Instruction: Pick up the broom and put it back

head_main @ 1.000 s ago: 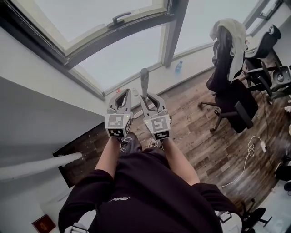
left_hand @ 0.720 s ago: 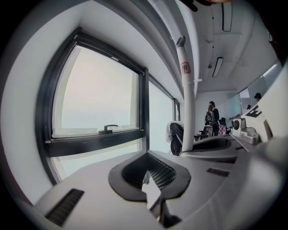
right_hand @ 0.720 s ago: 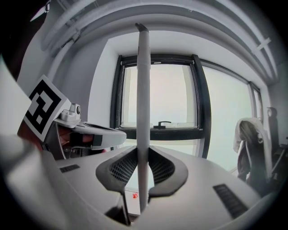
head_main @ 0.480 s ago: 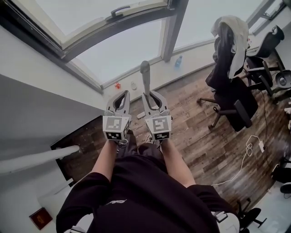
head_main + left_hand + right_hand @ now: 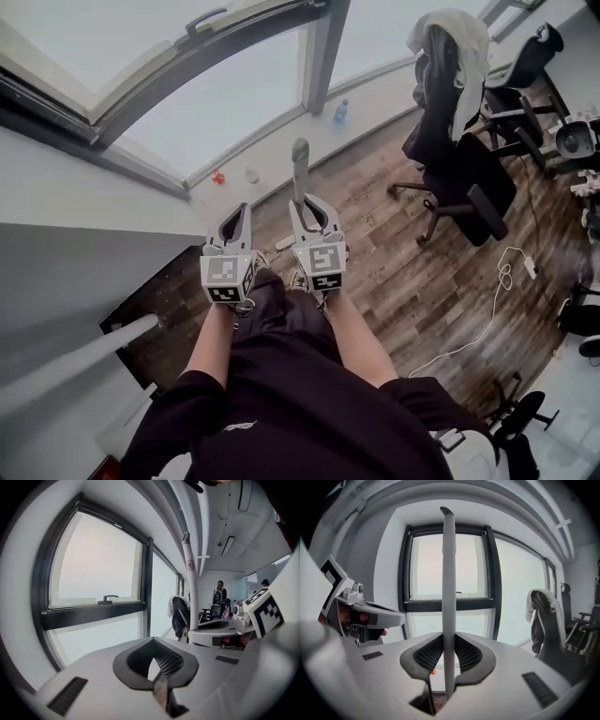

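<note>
Head view: broom (image 5: 299, 169) partly behind tool (image 5: 308, 204)

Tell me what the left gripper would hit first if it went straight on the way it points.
The left gripper would likely meet the lower window pane first; nothing shows between, though depth is unclear.

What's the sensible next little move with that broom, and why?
Probably carry it upright toward the wall under the window before letting go: the right gripper is clamped on the broom handle, which stands upright, away from any wall, and the left gripper is shut and empty. Where it belongs isn't visible.
</note>
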Demonstrator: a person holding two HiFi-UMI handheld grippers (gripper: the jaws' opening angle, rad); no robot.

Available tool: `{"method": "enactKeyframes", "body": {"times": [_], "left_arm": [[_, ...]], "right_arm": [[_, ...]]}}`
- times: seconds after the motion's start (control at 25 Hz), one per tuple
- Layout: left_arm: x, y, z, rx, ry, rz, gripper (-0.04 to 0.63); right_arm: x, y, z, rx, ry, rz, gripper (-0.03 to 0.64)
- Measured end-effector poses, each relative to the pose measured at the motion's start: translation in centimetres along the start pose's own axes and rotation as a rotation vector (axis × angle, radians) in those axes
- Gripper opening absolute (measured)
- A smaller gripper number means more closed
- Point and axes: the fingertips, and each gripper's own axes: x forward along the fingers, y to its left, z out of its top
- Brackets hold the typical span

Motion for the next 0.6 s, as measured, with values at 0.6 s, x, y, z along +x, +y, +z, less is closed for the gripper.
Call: {"method": "enactKeyframes", "body": {"times": [0.6], "left_arm": [[9.2,3.0,6.1,0.022,-0.066,-0.207,0.000]], "right_arm": [[7.8,-5.2,3.9,-0.013,0.006,-0.205,0.094]]}}
